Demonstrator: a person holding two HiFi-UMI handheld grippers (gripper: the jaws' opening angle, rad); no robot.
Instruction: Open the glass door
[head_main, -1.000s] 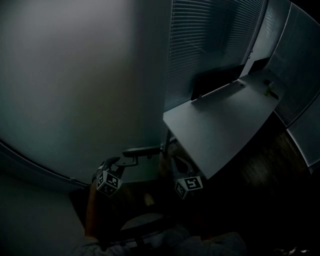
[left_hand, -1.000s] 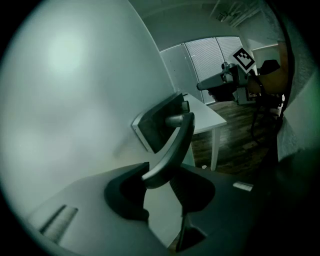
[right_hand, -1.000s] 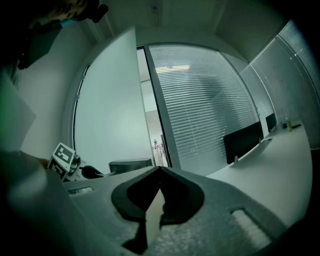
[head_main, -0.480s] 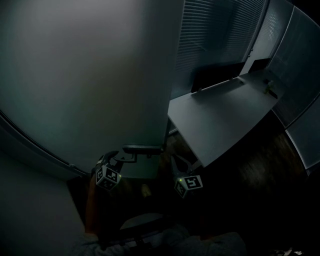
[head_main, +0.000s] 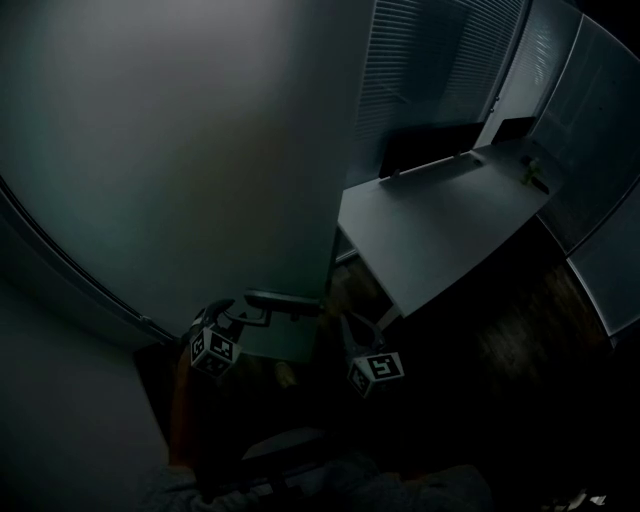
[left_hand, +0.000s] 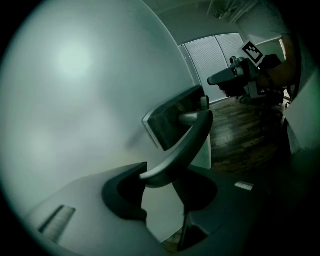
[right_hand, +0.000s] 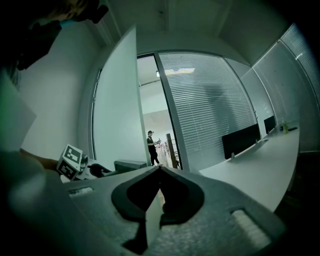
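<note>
The frosted glass door stands partly swung open, its free edge by the desk. Its grey lever handle sticks out near that edge. My left gripper is at the lever. In the left gripper view the lever's end lies across the gap of my left gripper, whose jaws are opening and stand loose around it. My right gripper hangs just right of the door's edge, jaws together, nothing in them. In the right gripper view my right gripper points past the door at the doorway.
A long grey desk with a dark screen panel stands close to the door's edge. Slatted blinds cover the glass wall behind. Dark wood floor lies to the right. A person stands far off beyond the doorway.
The door has swung further open, its edge and bottom rail shifting in the head view. Both grippers moved along with it, the left staying at the lever.
</note>
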